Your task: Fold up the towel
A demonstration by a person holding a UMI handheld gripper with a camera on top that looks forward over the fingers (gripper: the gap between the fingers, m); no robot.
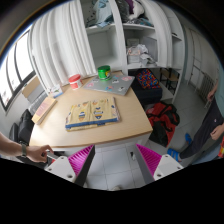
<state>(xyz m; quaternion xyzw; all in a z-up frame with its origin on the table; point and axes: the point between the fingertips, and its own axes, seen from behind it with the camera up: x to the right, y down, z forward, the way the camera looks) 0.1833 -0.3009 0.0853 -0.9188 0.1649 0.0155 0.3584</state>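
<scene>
"Is the towel (91,113) folded?"

"It looks folded flat on the table (60,132), beyond the fingers."

"And the claw (114,160)?"

"Open, holding nothing. Maybe nothing's left."

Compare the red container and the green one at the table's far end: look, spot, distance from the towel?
The red container stands nearer the curtain side; the green container stands further toward the shelving. They differ in colour, red against green. Both stand upright on the table, apart from each other, beyond the towel, untouched. The gripper, open, is short of the table.
</scene>
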